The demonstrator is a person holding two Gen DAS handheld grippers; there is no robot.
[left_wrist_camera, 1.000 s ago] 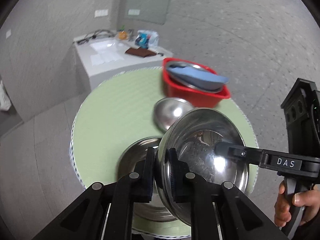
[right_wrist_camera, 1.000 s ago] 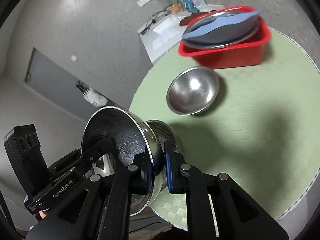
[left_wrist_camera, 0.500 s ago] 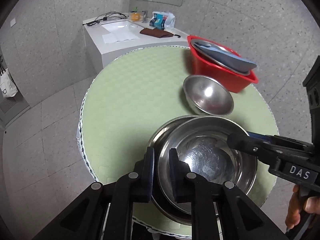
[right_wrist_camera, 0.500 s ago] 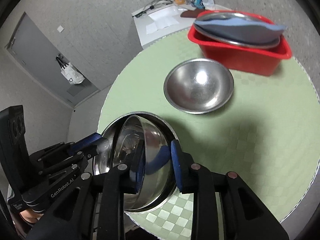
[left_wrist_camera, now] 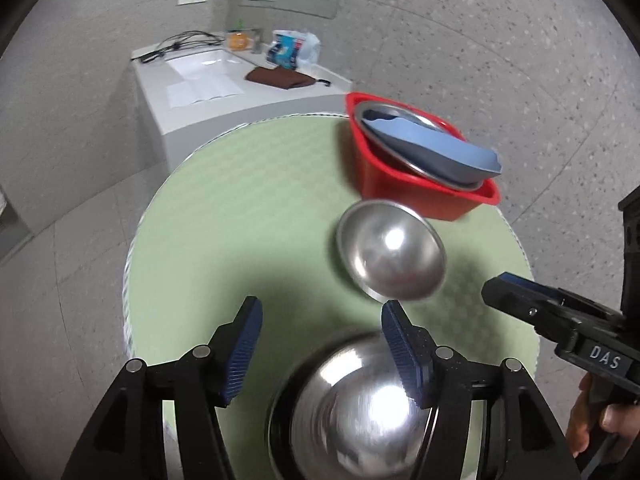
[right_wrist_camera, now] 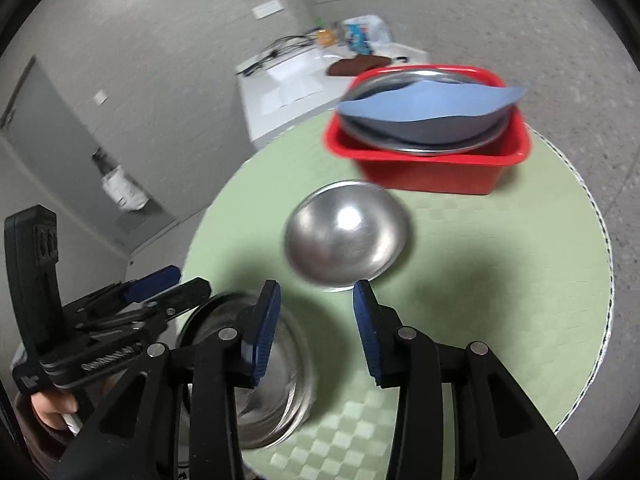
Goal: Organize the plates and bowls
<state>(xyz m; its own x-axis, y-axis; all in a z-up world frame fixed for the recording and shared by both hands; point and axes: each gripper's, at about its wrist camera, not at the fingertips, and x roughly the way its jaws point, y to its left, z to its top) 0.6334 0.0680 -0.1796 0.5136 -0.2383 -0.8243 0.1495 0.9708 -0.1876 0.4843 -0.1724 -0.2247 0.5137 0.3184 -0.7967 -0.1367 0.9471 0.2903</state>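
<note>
Now shiny nested steel bowls [left_wrist_camera: 352,416]; grippers spread, empty

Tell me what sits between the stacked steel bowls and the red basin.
A single steel bowl sits between the stacked bowls and red basin; the right wrist view shows it.

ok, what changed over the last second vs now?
Both grippers let go: a second ago the left gripper and right gripper pinched opposite rims of a tilted steel bowl; they lowered it into the larger steel bowl, and it now sits nested with both jaws open and drawn back. Unchanged: the lone small steel bowl and the red plastic tub with its plates.
</note>
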